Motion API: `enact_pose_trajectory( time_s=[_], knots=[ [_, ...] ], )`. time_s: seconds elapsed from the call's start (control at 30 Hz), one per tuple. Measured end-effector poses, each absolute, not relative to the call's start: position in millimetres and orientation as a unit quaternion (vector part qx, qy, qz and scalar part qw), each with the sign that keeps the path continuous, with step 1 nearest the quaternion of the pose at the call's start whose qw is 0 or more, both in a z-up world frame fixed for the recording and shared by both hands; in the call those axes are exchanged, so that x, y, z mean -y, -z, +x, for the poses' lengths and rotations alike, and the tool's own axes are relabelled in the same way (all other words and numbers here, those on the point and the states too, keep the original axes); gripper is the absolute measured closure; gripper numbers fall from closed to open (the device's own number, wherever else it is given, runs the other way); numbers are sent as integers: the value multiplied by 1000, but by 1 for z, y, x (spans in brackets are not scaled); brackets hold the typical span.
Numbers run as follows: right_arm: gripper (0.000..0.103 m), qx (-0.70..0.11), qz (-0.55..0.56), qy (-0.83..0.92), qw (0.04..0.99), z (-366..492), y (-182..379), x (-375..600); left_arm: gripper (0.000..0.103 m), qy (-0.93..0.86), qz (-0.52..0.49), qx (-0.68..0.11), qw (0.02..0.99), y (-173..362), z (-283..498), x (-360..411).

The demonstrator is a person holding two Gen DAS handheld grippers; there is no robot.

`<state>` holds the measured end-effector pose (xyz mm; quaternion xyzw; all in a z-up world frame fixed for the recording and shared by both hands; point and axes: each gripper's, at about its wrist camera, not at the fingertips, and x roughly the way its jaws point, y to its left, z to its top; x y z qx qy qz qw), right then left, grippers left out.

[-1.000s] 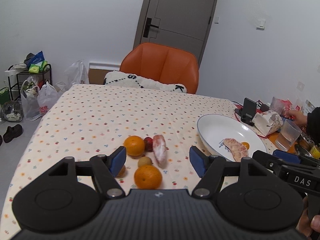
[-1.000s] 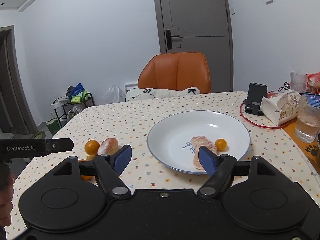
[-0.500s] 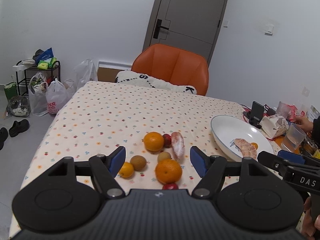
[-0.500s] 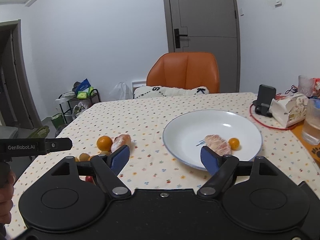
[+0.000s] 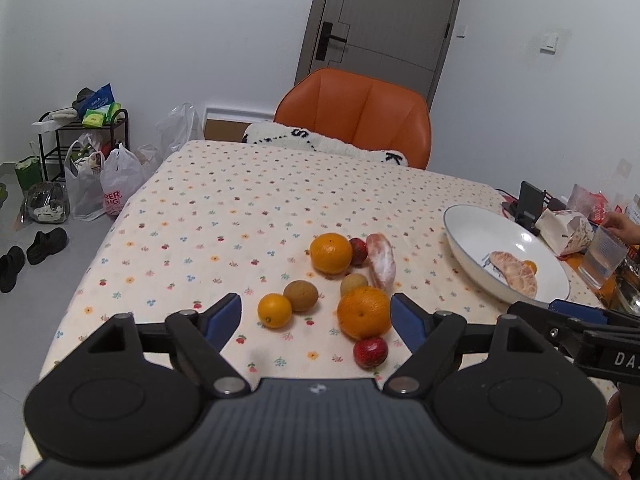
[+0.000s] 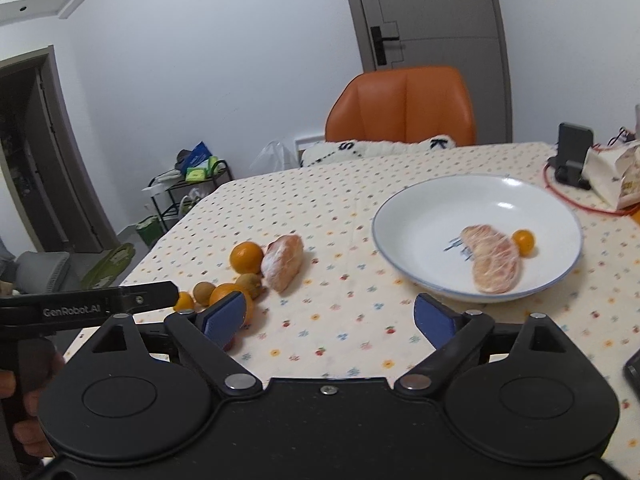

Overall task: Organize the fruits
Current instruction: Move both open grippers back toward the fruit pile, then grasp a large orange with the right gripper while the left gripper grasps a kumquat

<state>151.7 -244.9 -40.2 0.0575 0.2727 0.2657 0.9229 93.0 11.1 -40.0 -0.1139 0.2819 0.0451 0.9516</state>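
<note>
Both grippers' fingers gape wide, empty; the fruits (image 5: 363, 312) lie beyond the left gripper (image 5: 316, 318).

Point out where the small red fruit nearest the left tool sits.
In the left wrist view, the small red fruit lies on the tablecloth just below the near orange, close to the open left tool.
</note>
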Motion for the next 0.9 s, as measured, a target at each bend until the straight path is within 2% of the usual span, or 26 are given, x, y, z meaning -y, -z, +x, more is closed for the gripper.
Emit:
enact_pose_trajectory(
  time_s=[0.37,0.7,0.83,0.9],
  knots=[
    [13,-294,42,-321,899,155,51,205,23,-59,-112,-297,946,55,96,-30],
    [28,-314,60,-342,884,174,59,177,28,-57,-114,-295,947,59,102,-47],
    [34,-325,68,-346,877,182,65,169,36,-49,-113,-298,947,62,108,-48],
    [41,-331,74,-349,874,186,68,166,39,-46,-113,-300,946,63,110,-48]
  ],
)
